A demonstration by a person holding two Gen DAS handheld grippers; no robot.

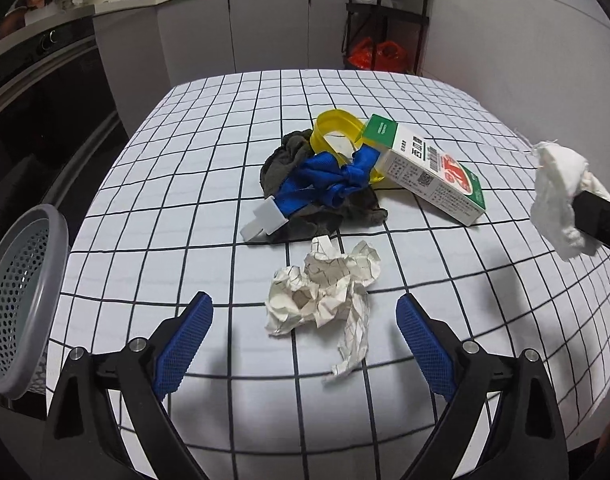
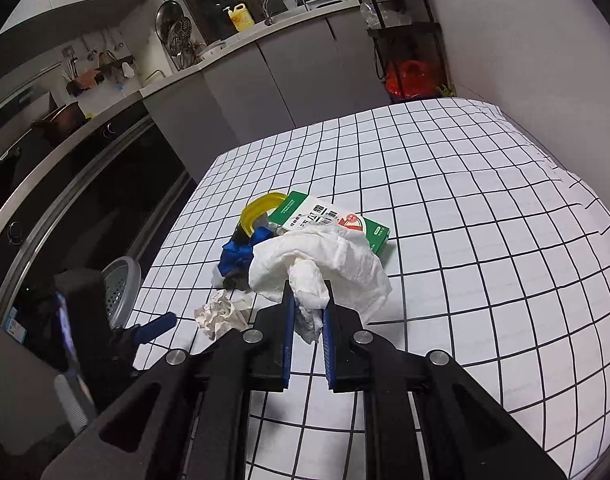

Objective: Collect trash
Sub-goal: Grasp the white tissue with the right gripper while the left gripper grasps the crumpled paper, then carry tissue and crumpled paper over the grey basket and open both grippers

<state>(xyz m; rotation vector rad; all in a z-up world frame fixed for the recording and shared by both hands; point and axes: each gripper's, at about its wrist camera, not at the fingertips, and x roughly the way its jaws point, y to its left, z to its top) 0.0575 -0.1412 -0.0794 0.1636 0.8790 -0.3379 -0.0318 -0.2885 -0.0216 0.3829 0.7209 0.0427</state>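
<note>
My left gripper (image 1: pixel 305 320) is open, its blue pads either side of a crumpled checked paper ball (image 1: pixel 325 284) on the table, not touching it. My right gripper (image 2: pixel 308 300) is shut on a white tissue wad (image 2: pixel 325 260) and holds it above the table; it also shows at the right edge of the left wrist view (image 1: pixel 561 196). Behind the paper lies a pile: a dark grey cloth (image 1: pixel 285 160), a blue ribbon (image 1: pixel 329 180), a yellow ring-shaped lid (image 1: pixel 337 128) and a green-and-white carton (image 1: pixel 429 168). The paper ball (image 2: pixel 225 314) shows in the right wrist view too.
A grey perforated basket (image 1: pixel 21 300) stands off the table's left edge, also in the right wrist view (image 2: pixel 121 284). The table wears a white grid-pattern cloth (image 1: pixel 465 320). A dark oven front and grey cabinets lie beyond, with a black shelf rack at the back right.
</note>
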